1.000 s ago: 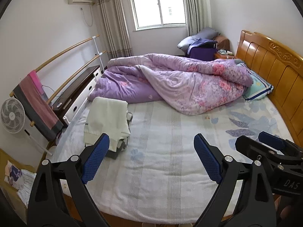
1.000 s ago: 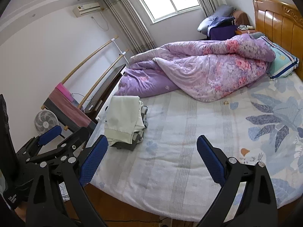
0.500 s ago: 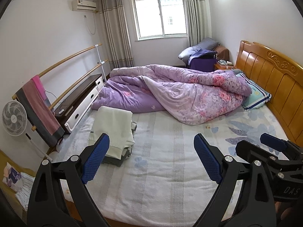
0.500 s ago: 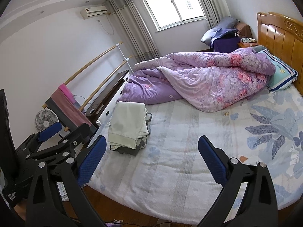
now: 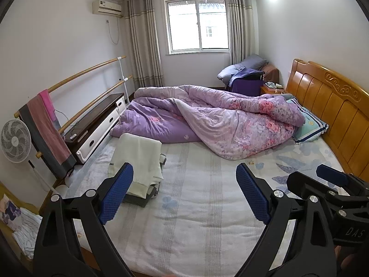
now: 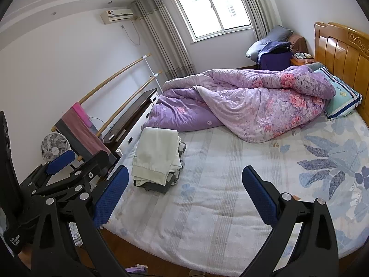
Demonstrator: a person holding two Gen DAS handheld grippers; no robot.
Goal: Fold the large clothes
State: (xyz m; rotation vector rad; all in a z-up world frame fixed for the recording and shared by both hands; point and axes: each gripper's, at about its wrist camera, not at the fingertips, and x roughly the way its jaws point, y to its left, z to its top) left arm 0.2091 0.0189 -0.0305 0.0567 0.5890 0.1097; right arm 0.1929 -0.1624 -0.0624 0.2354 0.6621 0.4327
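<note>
Left of the bed [image 5: 196, 207], a fan [image 5: 15, 140] and a rail draped with towels [image 5: 46, 133] stand by the wall. On the bed's left edge, nearest that rail, sits the stack of clothes [image 5: 138, 161], a cream garment folded on top of darker pieces. Both grippers hover above the bed's foot, well apart from the stack: the left gripper [image 5: 182, 194] with its fingers spread wide and empty, the right gripper [image 6: 184, 194] likewise spread and holding nothing. Behind the stack, toward the headboard [image 5: 334, 110], lies a rumpled purple quilt [image 5: 219, 120]. The cream garment looks soft, light and floppy; pinching it at two corners or the hem should let it hang flat.
</note>
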